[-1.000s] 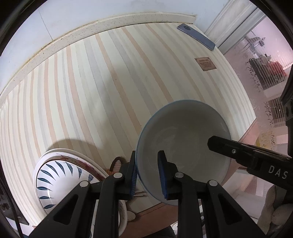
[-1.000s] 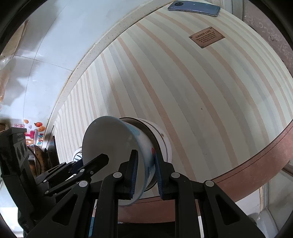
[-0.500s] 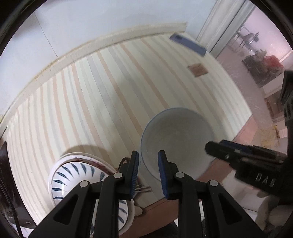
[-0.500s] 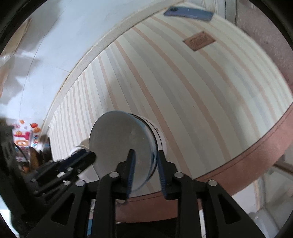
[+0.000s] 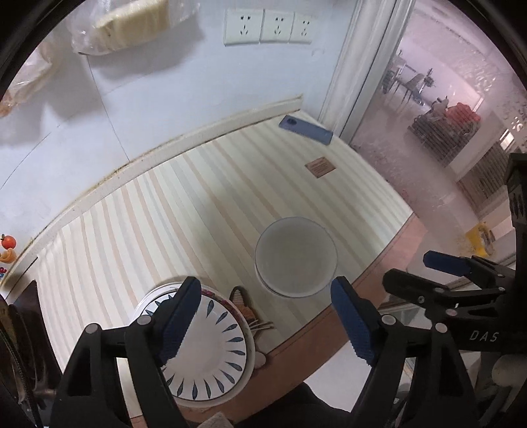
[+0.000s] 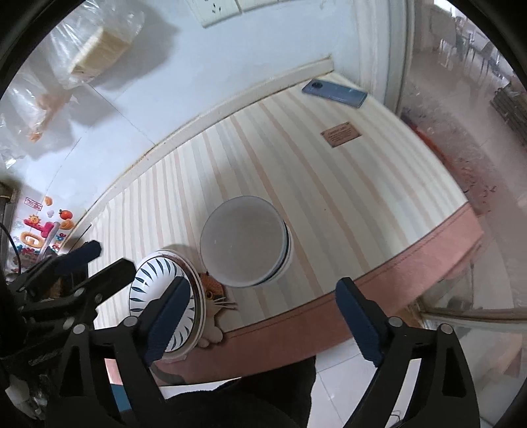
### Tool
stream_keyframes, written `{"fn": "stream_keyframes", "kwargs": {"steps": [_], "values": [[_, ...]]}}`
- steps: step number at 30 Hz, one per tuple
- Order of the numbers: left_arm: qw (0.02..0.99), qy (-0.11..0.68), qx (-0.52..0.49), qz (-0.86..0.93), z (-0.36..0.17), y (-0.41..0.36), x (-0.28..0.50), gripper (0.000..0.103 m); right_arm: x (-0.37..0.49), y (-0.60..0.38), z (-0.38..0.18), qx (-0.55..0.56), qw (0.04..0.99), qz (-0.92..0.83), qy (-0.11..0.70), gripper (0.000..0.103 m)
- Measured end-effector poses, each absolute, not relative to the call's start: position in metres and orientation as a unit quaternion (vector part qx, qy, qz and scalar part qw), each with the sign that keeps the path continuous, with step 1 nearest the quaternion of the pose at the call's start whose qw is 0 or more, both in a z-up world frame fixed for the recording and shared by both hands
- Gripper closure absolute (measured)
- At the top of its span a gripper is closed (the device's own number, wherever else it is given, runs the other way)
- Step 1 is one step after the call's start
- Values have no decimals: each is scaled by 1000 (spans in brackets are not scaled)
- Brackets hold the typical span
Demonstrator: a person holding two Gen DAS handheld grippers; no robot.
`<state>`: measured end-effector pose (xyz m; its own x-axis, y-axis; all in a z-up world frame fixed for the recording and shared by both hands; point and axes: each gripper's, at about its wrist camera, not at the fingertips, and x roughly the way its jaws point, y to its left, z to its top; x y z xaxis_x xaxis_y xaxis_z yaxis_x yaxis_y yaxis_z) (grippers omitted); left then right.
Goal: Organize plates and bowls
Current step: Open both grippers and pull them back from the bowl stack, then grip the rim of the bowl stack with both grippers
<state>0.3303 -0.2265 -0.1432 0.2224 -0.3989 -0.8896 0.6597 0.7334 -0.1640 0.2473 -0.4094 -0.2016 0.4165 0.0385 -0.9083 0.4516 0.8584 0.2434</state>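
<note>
A stack of pale bowls [image 5: 295,256] stands near the front edge of the striped table; it also shows in the right wrist view [image 6: 243,242]. To its left is a stack of white plates with blue leaf marks [image 5: 210,349], seen too in the right wrist view [image 6: 164,306]. My left gripper [image 5: 268,326] is open and empty, raised above and in front of both stacks. My right gripper [image 6: 263,322] is open and empty, also raised back from the bowls. Each gripper shows at the edge of the other's view.
A blue phone [image 5: 305,129] lies at the table's far right corner, with a small brown label [image 5: 320,167] nearby. A cat-shaped mat [image 6: 215,298] lies between the stacks. The wall with sockets [image 5: 266,26] is behind; a glass door [image 5: 444,115] is at right.
Both grippers let go of the bowl, opened wide, and pulled up and back from the table. The bowl now rests on the bowl stack.
</note>
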Motion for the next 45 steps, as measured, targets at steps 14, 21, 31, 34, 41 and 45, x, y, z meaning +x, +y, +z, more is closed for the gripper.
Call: {"fn": "stream_keyframes", "kwargs": {"steps": [14, 21, 31, 34, 41, 45], "values": [[770, 523, 82, -357, -122, -216, 322, 12, 210, -393, -144, 228, 834, -139, 482, 7], [762, 543, 90, -340, -152, -233, 337, 12, 221, -411, -164, 239, 824, -144, 493, 6], [742, 583, 102, -314, -216, -271, 381, 12, 258, -455, -247, 311, 785, -108, 525, 6], [726, 604, 101, -311, -240, -281, 396, 12, 269, -468, -277, 349, 771, -88, 526, 6], [678, 659, 100, -310, -298, -300, 421, 12, 294, -487, -345, 400, 740, -55, 538, 6], [643, 696, 88, -307, -328, -307, 430, 13, 308, -492, -378, 423, 722, -35, 547, 6]]}}
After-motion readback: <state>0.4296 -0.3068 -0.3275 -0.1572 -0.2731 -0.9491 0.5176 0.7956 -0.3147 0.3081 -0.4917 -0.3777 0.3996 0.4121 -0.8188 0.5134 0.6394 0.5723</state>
